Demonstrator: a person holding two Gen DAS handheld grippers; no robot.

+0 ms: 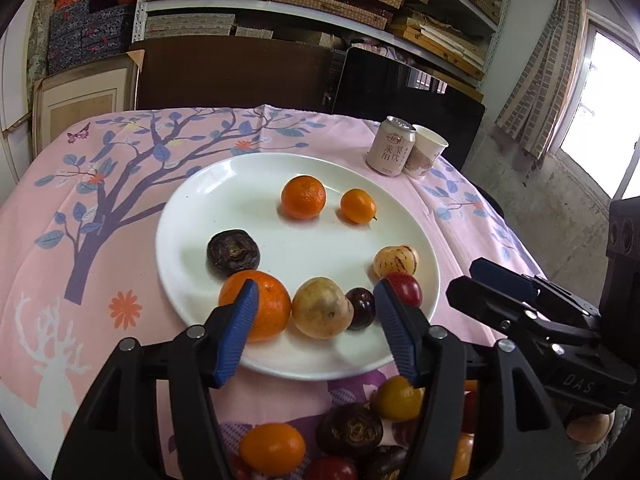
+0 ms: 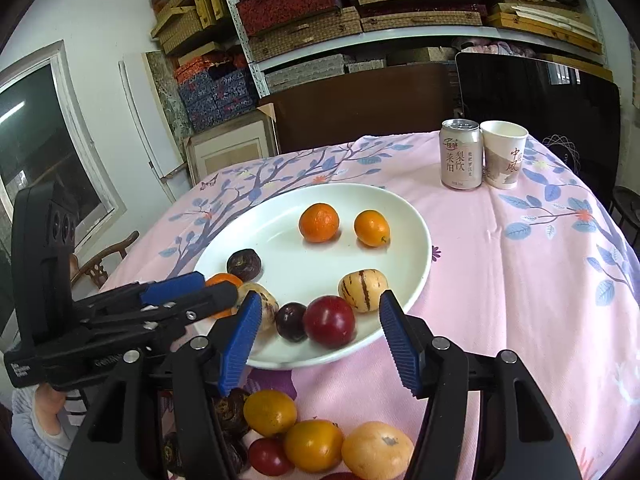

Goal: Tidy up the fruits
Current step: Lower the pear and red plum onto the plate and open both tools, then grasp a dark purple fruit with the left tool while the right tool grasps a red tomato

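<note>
Both tongs, left tongs (image 1: 316, 308) and right tongs (image 2: 316, 320), hang spread and seemingly empty over the fruit-laden white plate (image 1: 208, 208) on the surface.

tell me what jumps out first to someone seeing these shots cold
The big white plate in the middle of the pink tree-print tablecloth, with fruit laid out like a smiley face: two orange fruits as eyes, a curve of mixed fruit as the mouth. Next come the blue-padded left gripper and right gripper, both open and empty above a loose heap of fruit at the near edge.
</note>
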